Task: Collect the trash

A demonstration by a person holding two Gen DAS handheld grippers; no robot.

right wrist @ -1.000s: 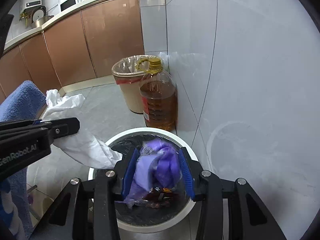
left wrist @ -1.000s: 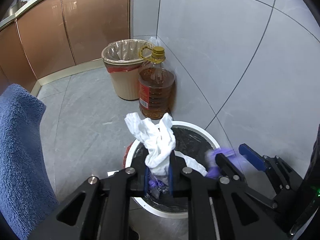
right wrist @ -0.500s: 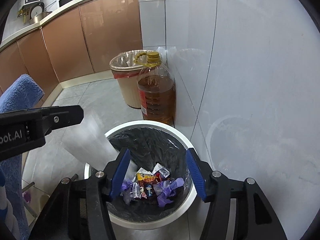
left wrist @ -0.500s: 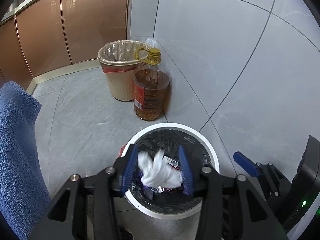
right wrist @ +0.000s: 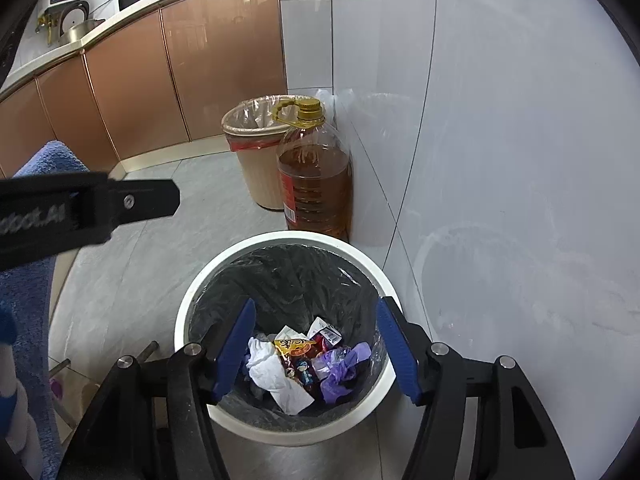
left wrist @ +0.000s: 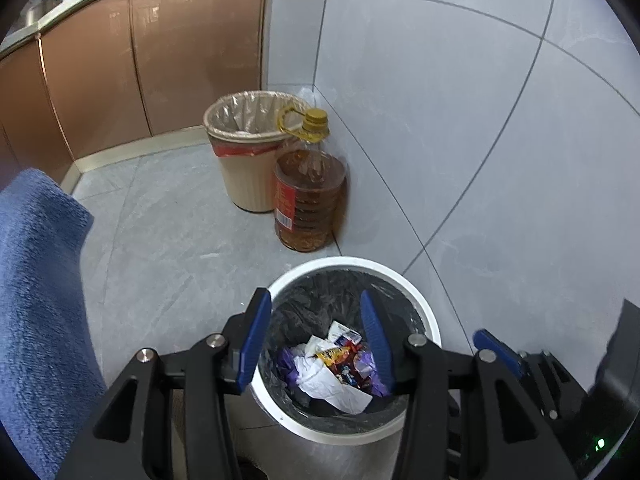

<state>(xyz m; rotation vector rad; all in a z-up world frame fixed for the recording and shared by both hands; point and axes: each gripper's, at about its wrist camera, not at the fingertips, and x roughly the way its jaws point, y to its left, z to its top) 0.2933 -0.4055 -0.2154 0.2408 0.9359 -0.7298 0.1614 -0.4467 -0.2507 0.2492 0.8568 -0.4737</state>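
left gripper (left wrist: 316, 336): jaws apart, nothing between | right gripper (right wrist: 316, 350): jaws have just been opening, nothing between | white bin (right wrist: 200, 280): under both grippers | white tissue (right wrist: 276, 380), wrappers (right wrist: 300, 354), purple glove (right wrist: 344, 364): in bin, below the blue fingers (right wrist: 234, 350) | oil bottle (right wrist: 316, 176): beyond bin

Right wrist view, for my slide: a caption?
Open right gripper above the black-lined bin, white tissue and purple glove inside.
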